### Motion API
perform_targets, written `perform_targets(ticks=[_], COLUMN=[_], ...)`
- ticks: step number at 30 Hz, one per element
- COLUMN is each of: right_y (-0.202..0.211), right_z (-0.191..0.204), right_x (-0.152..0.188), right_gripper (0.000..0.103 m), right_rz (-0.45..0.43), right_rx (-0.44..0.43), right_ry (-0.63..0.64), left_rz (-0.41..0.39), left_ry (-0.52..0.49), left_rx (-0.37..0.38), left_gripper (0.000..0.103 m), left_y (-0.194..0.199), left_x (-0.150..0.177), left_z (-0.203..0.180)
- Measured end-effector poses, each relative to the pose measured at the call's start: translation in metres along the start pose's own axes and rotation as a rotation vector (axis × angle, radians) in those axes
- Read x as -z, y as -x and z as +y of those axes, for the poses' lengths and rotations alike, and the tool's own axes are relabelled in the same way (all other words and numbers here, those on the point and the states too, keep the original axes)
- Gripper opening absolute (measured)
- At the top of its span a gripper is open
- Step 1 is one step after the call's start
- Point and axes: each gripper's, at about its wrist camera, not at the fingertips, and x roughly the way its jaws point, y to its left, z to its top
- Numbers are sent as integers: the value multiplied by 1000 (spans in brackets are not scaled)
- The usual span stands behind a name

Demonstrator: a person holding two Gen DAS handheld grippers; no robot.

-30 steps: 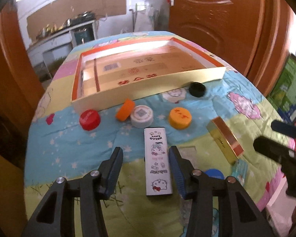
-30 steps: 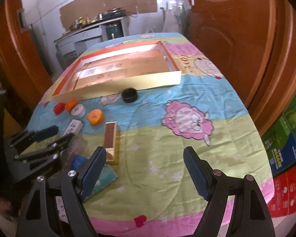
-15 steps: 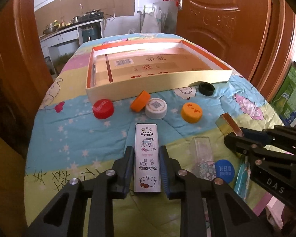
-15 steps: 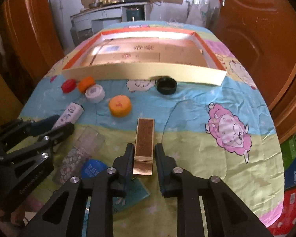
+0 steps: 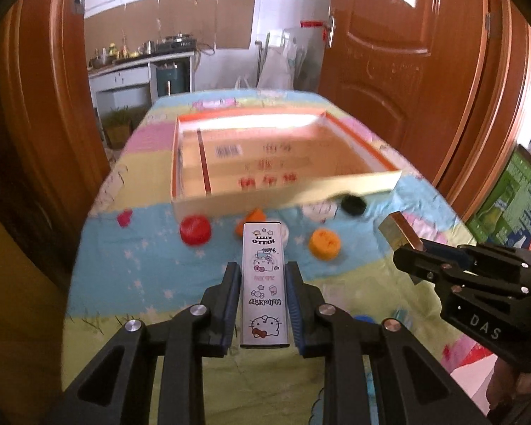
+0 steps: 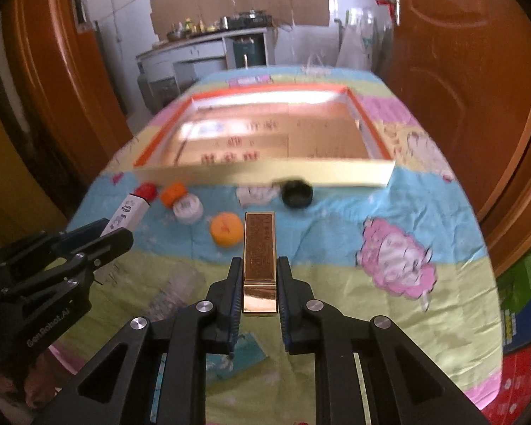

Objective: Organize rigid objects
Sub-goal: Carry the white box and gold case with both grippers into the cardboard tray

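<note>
**Both grippers clamped on boxes, lifted off the quilt**

Left gripper [image 5: 262,276]: jaws pressed together on the white Hello Kitty box [image 5: 264,283], gripping its long sides, box pointing away from the camera. A second ago the jaws stood wide apart with this box lying flat on the quilt [image 5: 141,265] between them; they have closed since. The box now hides part of the caps behind it, and the background is motion-blurred.

Right gripper [image 6: 258,272]: jaws tight on the gold box [image 6: 259,258], held lengthwise, shiny end toward the camera. A second ago these jaws were fully apart with the gold box lying left of them on the quilt.

Under the grippers, on the quilt: a clear plastic case [image 6: 173,290], a blue cap [image 5: 363,318], a teal packet [image 6: 240,354].

Further out, loose caps in a row: red cap [image 5: 195,229], orange cap [image 5: 324,244], white cap [image 6: 187,207], a smaller orange cap [image 6: 173,193], black cap [image 5: 353,204]. Positions match the earlier views.

Beyond the caps: the large shallow cardboard tray [image 5: 283,198], orange-rimmed, sits on the quilt; none of the loose objects is in it.
</note>
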Motion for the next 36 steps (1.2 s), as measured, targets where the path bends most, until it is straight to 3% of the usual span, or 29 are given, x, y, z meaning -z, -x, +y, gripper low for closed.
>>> perform_targets(ticks=[15, 25, 30, 36], right_y=[27, 1, -27, -65], right_z=[-10, -36, -55, -69], right_x=[-65, -126, -157, -190], right_gripper=[18, 18, 18, 18], right_rz=[-134, -108, -69, -27], right_rx=[9, -53, -122, -141], right_ry=[66, 108, 99, 107], left_rz=[-78, -62, -17, 54], left_ry=[19, 19, 11, 11], left_rx=[-39, -58, -79, -84], left_gripper=[26, 26, 26, 26], left_y=[5, -28, -62, -108], left_x=[-74, -135, -162, -185], left_z=[0, 3, 7, 13])
